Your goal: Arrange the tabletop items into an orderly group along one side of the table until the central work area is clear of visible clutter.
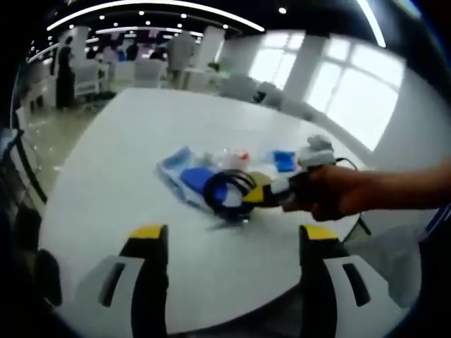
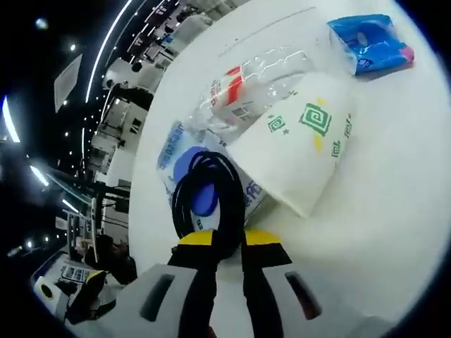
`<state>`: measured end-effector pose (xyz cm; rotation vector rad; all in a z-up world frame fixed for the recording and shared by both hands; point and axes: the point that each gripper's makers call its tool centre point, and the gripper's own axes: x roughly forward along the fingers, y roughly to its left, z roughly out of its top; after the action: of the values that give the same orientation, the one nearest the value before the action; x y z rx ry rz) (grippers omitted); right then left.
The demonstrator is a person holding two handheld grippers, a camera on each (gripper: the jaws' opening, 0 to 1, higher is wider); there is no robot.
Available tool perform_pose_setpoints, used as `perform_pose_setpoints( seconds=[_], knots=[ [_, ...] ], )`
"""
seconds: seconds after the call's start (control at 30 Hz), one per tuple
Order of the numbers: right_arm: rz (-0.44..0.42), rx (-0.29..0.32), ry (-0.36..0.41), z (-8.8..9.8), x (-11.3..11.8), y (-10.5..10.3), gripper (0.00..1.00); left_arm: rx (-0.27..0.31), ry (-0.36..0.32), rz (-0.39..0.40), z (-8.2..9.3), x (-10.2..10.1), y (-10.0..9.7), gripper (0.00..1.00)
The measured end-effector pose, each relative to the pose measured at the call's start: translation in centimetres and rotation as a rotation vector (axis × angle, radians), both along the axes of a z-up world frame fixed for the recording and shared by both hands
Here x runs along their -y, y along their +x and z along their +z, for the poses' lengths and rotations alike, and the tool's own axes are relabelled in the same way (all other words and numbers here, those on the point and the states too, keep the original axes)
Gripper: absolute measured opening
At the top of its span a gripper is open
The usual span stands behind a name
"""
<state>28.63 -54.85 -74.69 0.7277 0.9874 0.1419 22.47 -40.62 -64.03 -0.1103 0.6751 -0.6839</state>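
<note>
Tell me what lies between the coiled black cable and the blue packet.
In the right gripper view, a white paper cup on its side lies between the black cable and the blue packet.

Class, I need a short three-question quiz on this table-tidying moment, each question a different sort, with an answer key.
1. True or false: the right gripper is shut on the coiled black cable.
2. Which lies nearest the cable: A) white paper cup with green emblems, B) small blue tissue packet?
3. Fill in: the left gripper hovers ____ above the white round table.

Key: 1 true; 2 A; 3 open.
</note>
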Motion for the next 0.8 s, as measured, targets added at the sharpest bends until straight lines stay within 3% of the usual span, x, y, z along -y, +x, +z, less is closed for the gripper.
perform_pose_setpoints(
  seconds=[0.8],
  knots=[
    [0.038,0.176,-0.023,5.3,1.3,1.0,0.06,-0.003,0.014,-0.011,-0.2,-0.1,-0.1,0.72]
  ],
)
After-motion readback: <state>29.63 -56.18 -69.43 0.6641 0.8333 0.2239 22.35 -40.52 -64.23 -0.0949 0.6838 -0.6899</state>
